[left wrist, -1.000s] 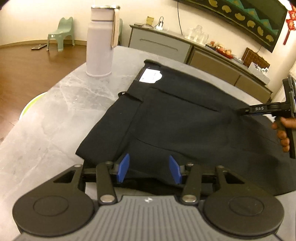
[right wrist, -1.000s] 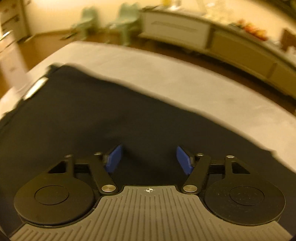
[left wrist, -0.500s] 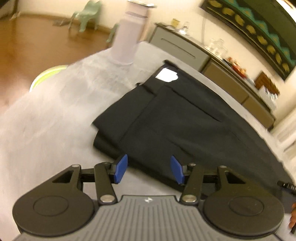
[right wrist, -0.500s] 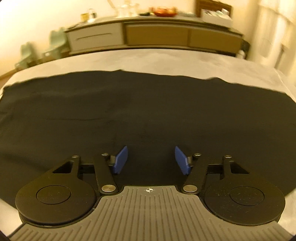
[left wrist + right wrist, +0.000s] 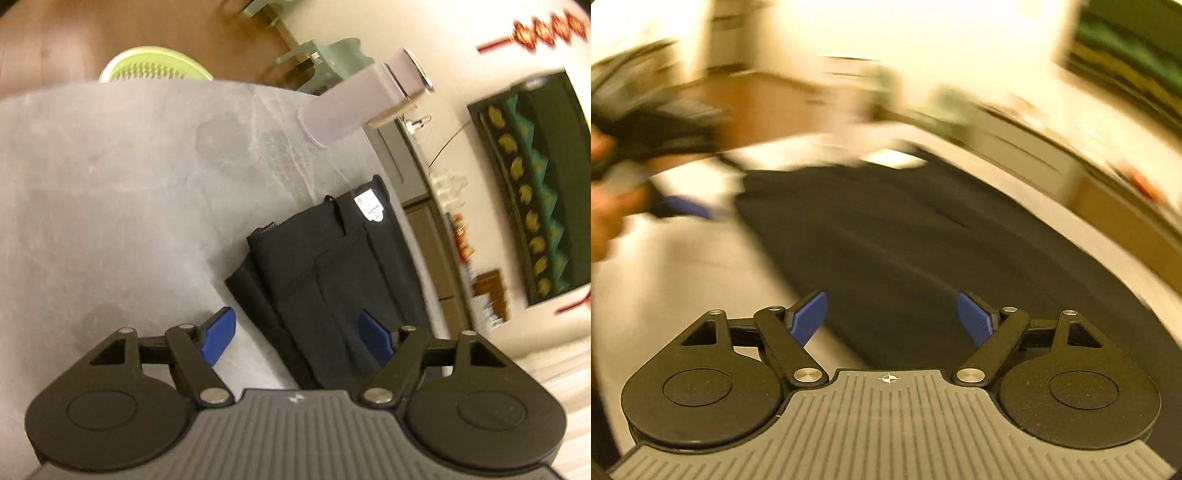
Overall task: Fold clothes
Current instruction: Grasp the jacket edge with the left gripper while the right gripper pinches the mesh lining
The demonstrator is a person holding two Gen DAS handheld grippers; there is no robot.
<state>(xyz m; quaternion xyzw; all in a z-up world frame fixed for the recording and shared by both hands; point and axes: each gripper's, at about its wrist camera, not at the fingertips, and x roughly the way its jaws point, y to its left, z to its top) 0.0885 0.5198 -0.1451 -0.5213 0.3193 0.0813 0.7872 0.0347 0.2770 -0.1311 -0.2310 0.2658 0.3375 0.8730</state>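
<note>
Black trousers (image 5: 332, 273) lie folded lengthwise on the grey marble table (image 5: 129, 192), with a white label (image 5: 371, 208) showing at the waistband. My left gripper (image 5: 297, 338) hovers open above the near edge of the trousers, its view rolled sideways. In the blurred right wrist view the same trousers (image 5: 905, 240) stretch across the table. My right gripper (image 5: 892, 319) is open over their near edge, nothing between the blue pads. The left gripper (image 5: 676, 206) and a hand show at the left there.
A pale lilac bottle (image 5: 364, 96) stands on the table beyond the waistband. A green basket (image 5: 155, 68) sits on the wooden floor past the table edge. A sideboard (image 5: 428, 229) runs along the wall behind.
Both grippers have swung quickly, staying open. The left one pulled back and rolled sideways away from the trousers; the right view turned from the trouser middle toward the waistband end.
</note>
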